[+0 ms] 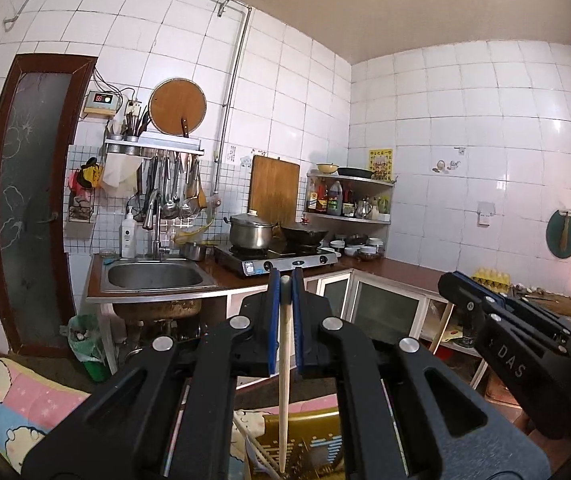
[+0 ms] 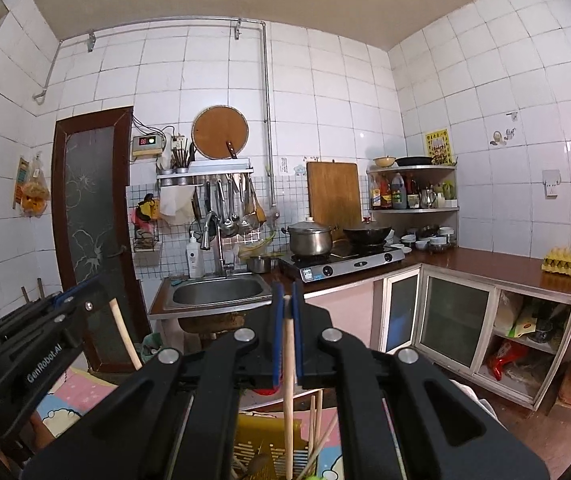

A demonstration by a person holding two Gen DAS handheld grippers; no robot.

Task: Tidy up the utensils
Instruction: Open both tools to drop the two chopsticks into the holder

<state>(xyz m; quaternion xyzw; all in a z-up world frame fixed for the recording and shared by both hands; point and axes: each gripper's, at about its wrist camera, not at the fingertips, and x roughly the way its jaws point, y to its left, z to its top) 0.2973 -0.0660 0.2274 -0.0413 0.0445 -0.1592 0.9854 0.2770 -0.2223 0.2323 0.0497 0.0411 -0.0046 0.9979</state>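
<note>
Between our blue pads, each hand-held gripper pinched a pale wooden chopstick near its top: the left hand-held gripper [image 1: 285, 280] held a round, tapering chopstick [image 1: 284, 380] hanging straight down, and the right hand-held gripper [image 2: 287, 300] clamped its own chopstick [image 2: 288, 392] likewise. Below them, near us, a yellow slotted basket [image 2: 261, 444] held several more loose sticks [image 2: 317, 424], leaning at angles.
</note>
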